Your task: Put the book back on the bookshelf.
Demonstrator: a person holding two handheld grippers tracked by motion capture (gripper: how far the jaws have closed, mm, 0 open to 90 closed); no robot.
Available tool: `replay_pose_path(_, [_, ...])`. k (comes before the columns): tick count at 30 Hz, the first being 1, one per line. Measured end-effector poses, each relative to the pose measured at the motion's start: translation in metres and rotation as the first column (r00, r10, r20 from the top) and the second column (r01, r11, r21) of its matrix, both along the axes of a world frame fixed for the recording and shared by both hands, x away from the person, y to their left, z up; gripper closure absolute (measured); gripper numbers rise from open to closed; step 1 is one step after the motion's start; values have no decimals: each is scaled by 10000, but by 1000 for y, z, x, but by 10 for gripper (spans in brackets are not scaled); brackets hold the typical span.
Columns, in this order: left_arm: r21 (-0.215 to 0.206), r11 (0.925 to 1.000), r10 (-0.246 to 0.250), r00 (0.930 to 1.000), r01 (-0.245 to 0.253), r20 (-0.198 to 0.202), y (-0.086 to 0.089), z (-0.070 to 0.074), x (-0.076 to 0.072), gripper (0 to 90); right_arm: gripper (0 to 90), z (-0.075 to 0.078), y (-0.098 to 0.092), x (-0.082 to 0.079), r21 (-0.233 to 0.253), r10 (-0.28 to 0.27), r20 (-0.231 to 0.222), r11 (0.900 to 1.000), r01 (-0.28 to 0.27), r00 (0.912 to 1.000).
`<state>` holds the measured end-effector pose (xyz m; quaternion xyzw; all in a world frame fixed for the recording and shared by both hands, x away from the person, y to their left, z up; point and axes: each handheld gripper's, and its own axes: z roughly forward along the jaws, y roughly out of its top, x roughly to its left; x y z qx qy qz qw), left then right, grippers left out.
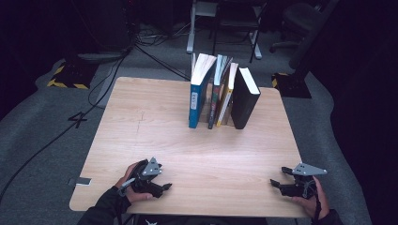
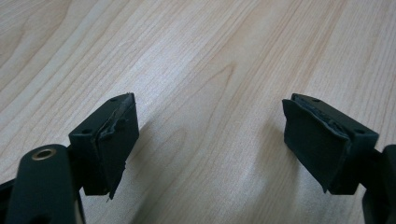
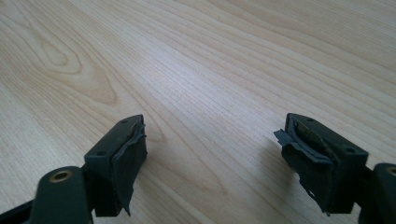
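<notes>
While both our grippers rest wide open at the near edge, left gripper (image 1: 165, 186) and right gripper (image 1: 276, 182), the books (image 1: 220, 91) stand upright far ahead, slightly nearer our right

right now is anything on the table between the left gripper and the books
Nothing: in the high view, bare wooden table lies between the left gripper and the books.

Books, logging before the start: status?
Both hand-held grippers open, left, right, resting near table front edge. Books upright, untouched. Nothing between.
</notes>
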<state>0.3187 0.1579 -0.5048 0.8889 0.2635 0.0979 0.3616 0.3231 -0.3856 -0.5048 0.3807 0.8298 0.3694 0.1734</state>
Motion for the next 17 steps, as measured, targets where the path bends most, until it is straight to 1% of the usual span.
replay_pose_path(8, [-17,10000,-77,10000,77,-35,0,0,1,178,217,0,0,0,-19,7,-3,10000,-7,10000])
replay_pose_path(17, [-27,9999,-123,9999,123,-13,1,0,3,178,190,0,1,1,-37,20,-32,10000,-21,10000])
